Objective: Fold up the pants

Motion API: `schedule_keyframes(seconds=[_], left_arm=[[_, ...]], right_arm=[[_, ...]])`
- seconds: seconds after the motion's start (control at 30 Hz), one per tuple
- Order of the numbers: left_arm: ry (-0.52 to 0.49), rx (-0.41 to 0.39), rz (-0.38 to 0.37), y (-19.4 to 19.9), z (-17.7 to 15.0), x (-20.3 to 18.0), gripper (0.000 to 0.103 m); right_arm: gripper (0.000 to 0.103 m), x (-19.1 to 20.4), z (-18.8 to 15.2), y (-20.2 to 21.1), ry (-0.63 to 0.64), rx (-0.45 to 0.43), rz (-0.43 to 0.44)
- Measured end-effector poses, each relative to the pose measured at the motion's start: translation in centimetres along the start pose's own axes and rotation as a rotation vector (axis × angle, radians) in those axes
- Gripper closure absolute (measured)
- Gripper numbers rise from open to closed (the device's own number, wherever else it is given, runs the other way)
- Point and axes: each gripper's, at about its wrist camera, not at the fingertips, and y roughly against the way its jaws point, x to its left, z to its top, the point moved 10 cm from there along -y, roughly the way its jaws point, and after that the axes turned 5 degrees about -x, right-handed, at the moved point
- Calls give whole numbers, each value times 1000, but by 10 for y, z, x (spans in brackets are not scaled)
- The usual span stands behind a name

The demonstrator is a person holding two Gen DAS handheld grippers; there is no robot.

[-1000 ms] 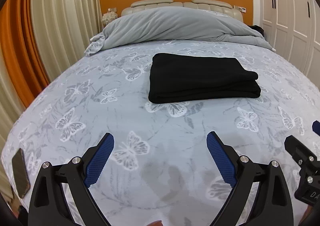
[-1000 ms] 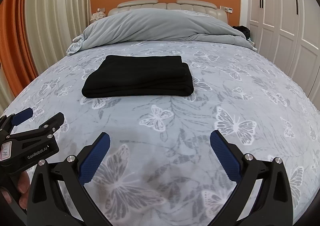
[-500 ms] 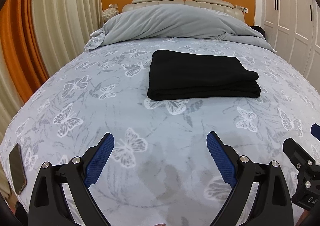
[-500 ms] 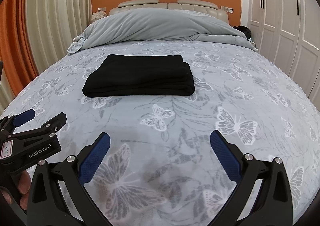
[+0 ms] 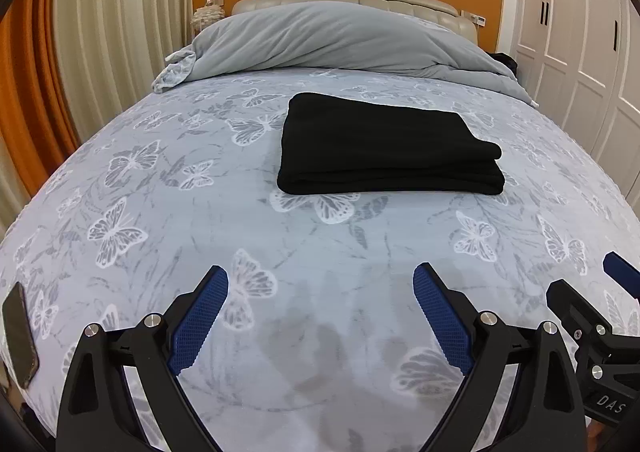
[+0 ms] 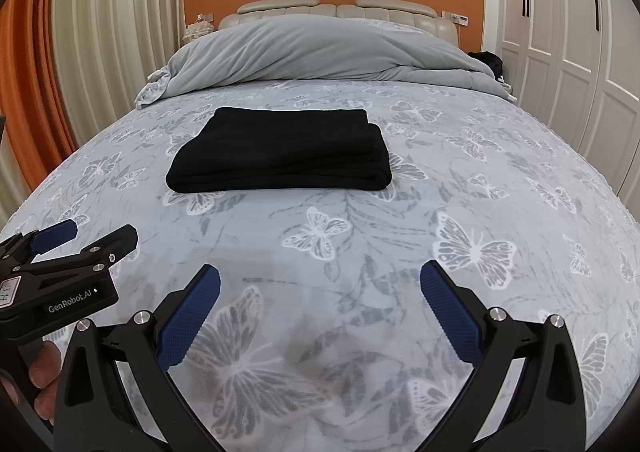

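Observation:
The black pants (image 5: 384, 150) lie folded in a flat rectangular stack in the middle of the butterfly-print bed (image 5: 200, 220); they also show in the right wrist view (image 6: 284, 152). My left gripper (image 5: 320, 280) is open and empty, held over the near part of the bed, well short of the pants. My right gripper (image 6: 320, 280) is open and empty too, beside the left one. The left gripper also shows at the left edge of the right wrist view (image 6: 86, 232), and part of the right gripper at the right edge of the left wrist view (image 5: 588, 284).
A bunched grey duvet (image 5: 340, 40) lies at the head of the bed below a beige headboard (image 6: 336, 8). A dark phone (image 5: 20, 336) lies at the bed's near left edge. White wardrobe doors (image 6: 568, 32) stand on the right, curtains (image 5: 100, 32) on the left.
Both grippers have drawn back and tilted up a little; the pants sit slightly lower in view. The pants have not moved. Both grippers stay open.

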Motion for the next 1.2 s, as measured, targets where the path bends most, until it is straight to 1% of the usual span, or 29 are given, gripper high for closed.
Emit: schedule_keyframes(seconds=[0.13, 0.27, 0.43, 0.63, 0.77, 0.93, 1.03, 1.1, 1.2], left_arm=[[-12, -11, -6, 2, 1, -3, 11], [-23, -9, 4, 1, 1, -3, 11], [1, -10, -3, 1, 0, -2, 11], [-8, -29, 6, 4, 1, -2, 11], [10, -29, -32, 6, -1, -4, 11], [-35, -64, 3, 10, 2, -7, 11], [-21, -66, 10, 10, 3, -4, 11], [-12, -69, 28, 9, 5, 0, 11], [1, -59, 36, 6, 4, 4, 11]], right_arm=[[5, 1, 0, 0, 0, 1, 0], [5, 1, 0, 0, 1, 2, 1], [5, 1, 0, 0, 3, 2, 0], [5, 2, 0, 0, 3, 1, 1], [5, 2, -1, -1, 1, 3, 2], [5, 4, -1, -2, 6, 5, 3], [5, 6, -2, -2, 10, 6, 4], [5, 6, -3, -3, 10, 7, 5], [5, 6, -3, -3, 10, 7, 6]])
